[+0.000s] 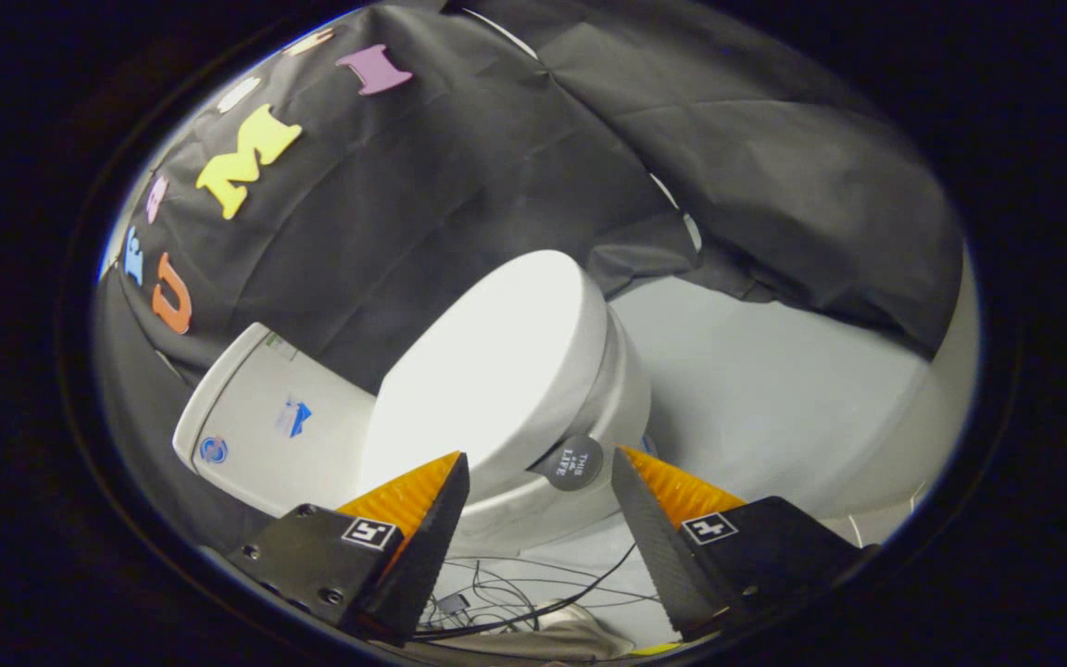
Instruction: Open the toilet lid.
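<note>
Toilet lid (pixel 496 361) — the glossy white oval plastic one — is down flat on the white ceramic bowl (pixel 621 389), so it's closed on my feed. The whole toilet looks tilted in my view, with the lid sitting just ahead of the tongs (pixel 538 482) and a bit beyond their tips. There's a small round dark tab (pixel 571 461) stuck on the front edge of the lid, hanging over the rim, and it sits right between the two fingertips, nearer the right one. I can't tell whether either finger actually touches it.

My tongs are spread wide, nothing pinched between them — the ridged pads face each other across the gap with the lid's front edge and the tab showing in between.

Behind the lid is the white rectangular cistern (pixel 265 417) with a couple of small blue stickers on it. Black cloth drapes (pixel 515 139) hang behind and over everything, and past the bowl there's a pale plain wall or floor surface (pixel 774 389). Down under the tongs I can see a tangle of thin black cables (pixel 533 593) lying on the floor.
</note>
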`<state>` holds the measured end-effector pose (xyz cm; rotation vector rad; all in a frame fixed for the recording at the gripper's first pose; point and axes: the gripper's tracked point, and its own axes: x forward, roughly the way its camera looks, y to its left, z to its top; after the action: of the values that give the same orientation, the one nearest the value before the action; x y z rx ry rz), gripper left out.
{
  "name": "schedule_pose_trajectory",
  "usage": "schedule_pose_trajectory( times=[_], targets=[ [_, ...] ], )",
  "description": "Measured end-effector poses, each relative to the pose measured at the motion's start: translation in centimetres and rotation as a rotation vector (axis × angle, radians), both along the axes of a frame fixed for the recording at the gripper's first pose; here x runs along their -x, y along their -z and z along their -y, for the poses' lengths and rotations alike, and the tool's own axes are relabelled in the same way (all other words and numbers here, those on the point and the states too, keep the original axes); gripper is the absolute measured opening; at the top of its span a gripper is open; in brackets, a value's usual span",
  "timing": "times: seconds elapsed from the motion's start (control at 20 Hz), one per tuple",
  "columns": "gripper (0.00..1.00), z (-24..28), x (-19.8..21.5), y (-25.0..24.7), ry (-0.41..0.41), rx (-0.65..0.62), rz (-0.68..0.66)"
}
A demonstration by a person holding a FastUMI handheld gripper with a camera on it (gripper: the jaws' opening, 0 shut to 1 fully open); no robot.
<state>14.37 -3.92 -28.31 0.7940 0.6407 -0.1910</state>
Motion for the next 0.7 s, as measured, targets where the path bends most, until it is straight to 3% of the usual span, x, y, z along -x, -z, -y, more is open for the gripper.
schedule_pose_trajectory(
  times=[0.35,0.7],
  targets=[
    [0.83,-0.1,-1.2,1.6,0.058,-0.259,-0.060],
    [0.65,-0.7,-2.6,3.2,0.064,-0.379,-0.097]
  ],
)
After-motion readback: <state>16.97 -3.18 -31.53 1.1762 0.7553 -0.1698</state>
